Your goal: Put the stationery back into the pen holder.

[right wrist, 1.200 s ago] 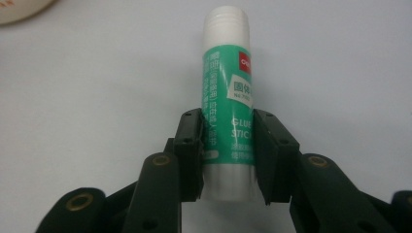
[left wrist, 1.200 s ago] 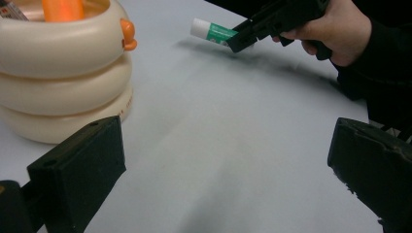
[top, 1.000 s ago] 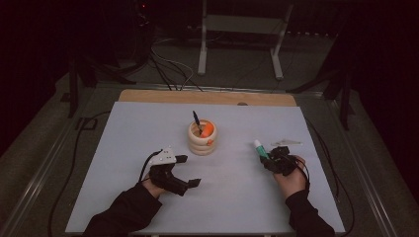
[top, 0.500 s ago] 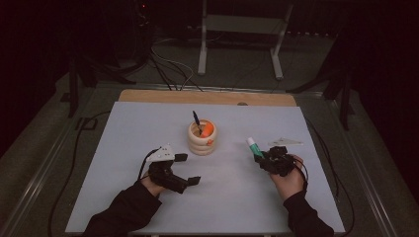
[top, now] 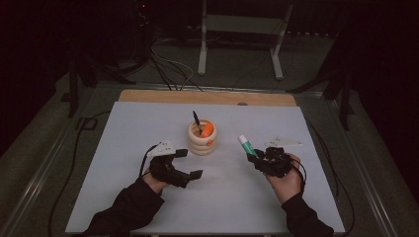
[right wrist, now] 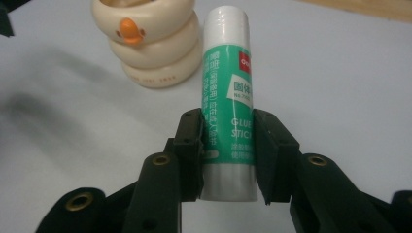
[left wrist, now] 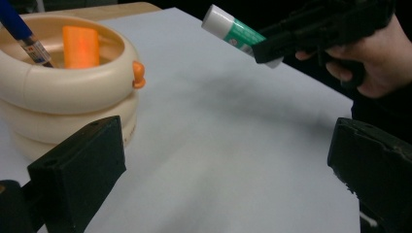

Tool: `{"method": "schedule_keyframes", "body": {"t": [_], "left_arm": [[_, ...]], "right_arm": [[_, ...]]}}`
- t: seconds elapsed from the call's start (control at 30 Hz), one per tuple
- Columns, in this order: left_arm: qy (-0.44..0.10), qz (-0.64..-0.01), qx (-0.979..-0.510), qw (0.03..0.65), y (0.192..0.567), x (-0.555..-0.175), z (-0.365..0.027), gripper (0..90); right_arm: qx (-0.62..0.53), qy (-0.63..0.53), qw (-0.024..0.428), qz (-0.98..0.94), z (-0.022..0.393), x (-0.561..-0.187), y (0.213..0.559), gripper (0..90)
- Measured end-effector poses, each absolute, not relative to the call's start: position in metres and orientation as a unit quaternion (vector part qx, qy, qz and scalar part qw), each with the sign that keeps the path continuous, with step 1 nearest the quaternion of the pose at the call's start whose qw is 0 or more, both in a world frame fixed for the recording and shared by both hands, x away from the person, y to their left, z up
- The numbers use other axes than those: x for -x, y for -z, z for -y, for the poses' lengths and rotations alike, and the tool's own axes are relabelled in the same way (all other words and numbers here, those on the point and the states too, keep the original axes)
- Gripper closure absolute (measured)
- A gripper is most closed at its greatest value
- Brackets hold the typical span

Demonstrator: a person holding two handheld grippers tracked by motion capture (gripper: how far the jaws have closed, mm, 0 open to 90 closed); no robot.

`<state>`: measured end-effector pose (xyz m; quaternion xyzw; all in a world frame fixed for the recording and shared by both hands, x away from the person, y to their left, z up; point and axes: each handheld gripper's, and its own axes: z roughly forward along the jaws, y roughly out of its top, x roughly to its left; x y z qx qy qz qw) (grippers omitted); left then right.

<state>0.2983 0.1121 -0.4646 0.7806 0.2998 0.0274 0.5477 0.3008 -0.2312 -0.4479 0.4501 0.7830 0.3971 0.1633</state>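
A cream duck-shaped pot (top: 202, 139) stands mid-table, holding a blue pen (top: 196, 120) and an orange piece (top: 208, 130). In the left gripper view the pot (left wrist: 63, 92) is close on the left. My right gripper (top: 256, 154) is shut on a green and white glue stick (top: 245, 145), lifted off the table to the right of the pot; both pads press its body (right wrist: 228, 102). The duck pot (right wrist: 153, 43) lies ahead of it. My left gripper (top: 190, 164) rests low, left of the pot, open with nothing between its fingers (left wrist: 80, 170).
The white table sheet (top: 148, 118) has a wooden strip (top: 207, 97) along its far edge. A grey three-cornered plate (top: 283, 143) sits beside the right hand. Cables trail off the far side and both table edges.
The right gripper has risen with the glue stick and shifted left toward the pot. The left gripper has stayed where it was.
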Motion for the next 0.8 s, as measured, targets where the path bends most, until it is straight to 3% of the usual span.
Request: {"method": "schedule_keyframes", "body": {"t": [0.8], "left_arm": [[0.000, -0.332, -0.751, 0.571, 0.460, -0.304, -0.108, 1.2]], "right_arm": [[-0.385, -0.460, 0.119, -0.791, 0.205, -0.287, 0.456, 65.9]]}}
